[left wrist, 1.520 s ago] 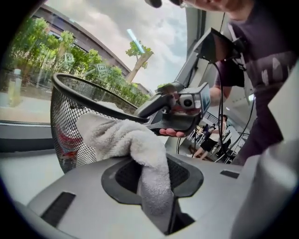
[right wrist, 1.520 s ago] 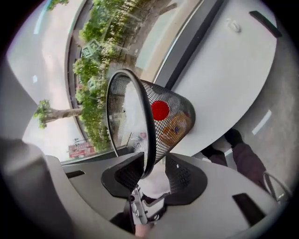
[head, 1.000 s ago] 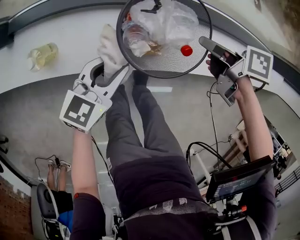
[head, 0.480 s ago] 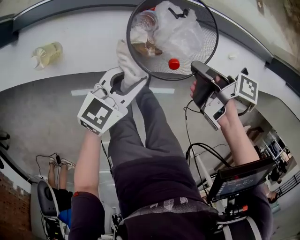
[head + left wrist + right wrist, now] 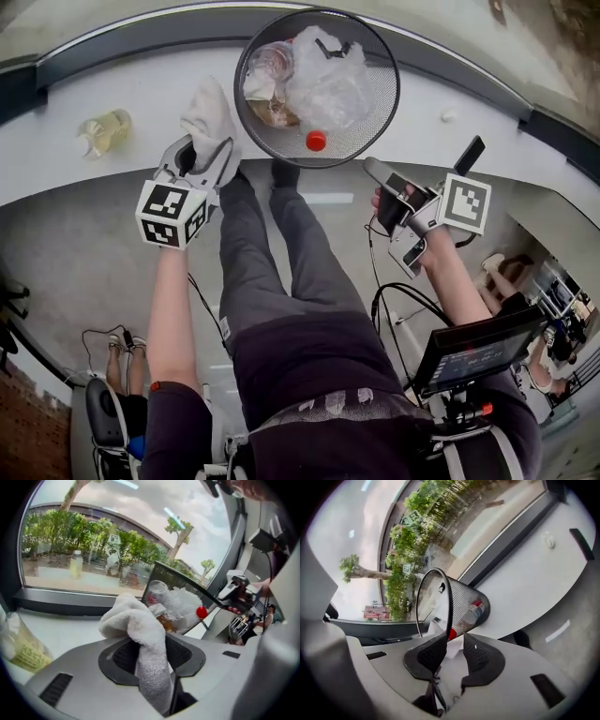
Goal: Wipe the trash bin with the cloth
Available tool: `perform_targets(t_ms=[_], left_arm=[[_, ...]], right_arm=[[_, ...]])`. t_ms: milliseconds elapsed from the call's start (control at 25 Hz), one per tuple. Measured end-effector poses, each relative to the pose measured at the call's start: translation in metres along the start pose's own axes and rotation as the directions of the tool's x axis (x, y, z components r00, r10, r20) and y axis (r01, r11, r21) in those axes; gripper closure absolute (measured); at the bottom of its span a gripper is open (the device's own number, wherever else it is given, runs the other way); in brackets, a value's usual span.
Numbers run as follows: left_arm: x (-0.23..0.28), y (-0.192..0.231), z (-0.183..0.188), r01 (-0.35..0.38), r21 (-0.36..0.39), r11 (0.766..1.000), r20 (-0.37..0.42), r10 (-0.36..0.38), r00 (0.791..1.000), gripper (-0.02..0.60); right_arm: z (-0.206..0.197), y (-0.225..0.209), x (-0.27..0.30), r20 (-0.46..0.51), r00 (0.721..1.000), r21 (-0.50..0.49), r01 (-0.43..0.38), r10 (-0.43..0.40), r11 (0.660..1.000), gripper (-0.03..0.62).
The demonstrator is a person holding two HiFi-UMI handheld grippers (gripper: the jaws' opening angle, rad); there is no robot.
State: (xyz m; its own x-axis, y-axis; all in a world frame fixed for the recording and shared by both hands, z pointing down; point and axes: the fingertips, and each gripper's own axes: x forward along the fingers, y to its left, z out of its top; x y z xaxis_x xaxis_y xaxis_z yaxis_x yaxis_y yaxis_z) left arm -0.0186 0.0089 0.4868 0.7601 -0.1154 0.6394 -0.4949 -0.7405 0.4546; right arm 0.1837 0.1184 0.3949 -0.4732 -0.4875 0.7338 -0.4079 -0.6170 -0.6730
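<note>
The black mesh trash bin (image 5: 380, 94) stands upright on the white ledge, holding trash. My left gripper (image 5: 200, 155) is shut on a white cloth (image 5: 211, 117) right beside the bin's left wall; its jaws have just been opening a little, and the cloth (image 5: 133, 620) is still pinched between them. My right gripper (image 5: 373, 169) sits at the bin's near-right rim. Its jaws have just been closing. In the right gripper view the bin (image 5: 464, 597) rim wire meets the left pad of the gripper (image 5: 453, 641), with a gap to the other pad.
A clear plastic bag (image 5: 328, 75) and a red-capped bottle (image 5: 316, 141) lie in the bin. A bottle of yellowish liquid (image 5: 98, 131) stands on the ledge at left. The person's legs (image 5: 281, 262), floor cables (image 5: 403, 300) and a screen (image 5: 478, 356) are below.
The bin has turned clockwise, its red cap swinging from right to near side. The right gripper went round the rim with it. The left gripper and cloth sank and shifted left.
</note>
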Motion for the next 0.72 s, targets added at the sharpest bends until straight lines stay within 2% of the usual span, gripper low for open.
perform_targets(t_ms=[80,240,280,320,360,440,560,640,720], left_arm=[[0.008,0.051,0.009,-0.051,0.025,0.998,-0.047,0.053,0.998,0.453],[0.023,0.078,0.019,-0.059,-0.016,0.998,-0.149,0.056,0.987,0.439],[0.027,0.084,0.018,-0.062,-0.026,0.998,-0.177,0.056,0.983,0.371],[0.029,0.091,0.018,-0.07,-0.035,0.997,-0.207,0.061,0.977,0.255],[0.03,0.098,0.017,-0.08,-0.051,0.995,-0.236,0.066,0.97,0.215],[0.026,0.102,0.005,-0.106,-0.111,0.988,-0.293,0.069,0.954,0.216],[0.011,0.09,-0.015,-0.146,-0.208,0.967,-0.359,0.064,0.931,0.215],[-0.008,0.085,0.006,-0.171,-0.182,0.968,-0.352,0.098,0.931,0.215],[-0.03,0.068,0.049,-0.181,-0.123,0.976,-0.288,0.14,0.947,0.216]], right_arm=[[0.005,-0.002,0.0,0.034,0.998,-0.007,0.053,-0.052,0.999,0.505],[0.006,-0.008,-0.053,0.135,0.979,0.05,0.145,-0.15,0.988,0.507],[0.006,-0.01,-0.06,0.157,0.974,0.065,0.157,-0.166,0.985,0.507],[0.007,-0.007,-0.06,0.17,0.974,0.064,0.143,-0.152,0.988,0.507],[0.012,0.001,-0.054,0.172,0.98,0.034,0.095,-0.099,0.995,0.507],[0.02,0.019,-0.043,0.142,0.989,-0.061,-0.028,0.037,0.998,0.507],[0.021,0.033,-0.055,0.124,0.986,-0.118,-0.1,0.114,0.988,0.507],[0.027,0.053,-0.068,0.159,0.969,-0.17,-0.162,0.189,0.972,0.507],[0.031,0.078,-0.088,0.177,0.944,-0.239,-0.234,0.279,0.942,0.508]])
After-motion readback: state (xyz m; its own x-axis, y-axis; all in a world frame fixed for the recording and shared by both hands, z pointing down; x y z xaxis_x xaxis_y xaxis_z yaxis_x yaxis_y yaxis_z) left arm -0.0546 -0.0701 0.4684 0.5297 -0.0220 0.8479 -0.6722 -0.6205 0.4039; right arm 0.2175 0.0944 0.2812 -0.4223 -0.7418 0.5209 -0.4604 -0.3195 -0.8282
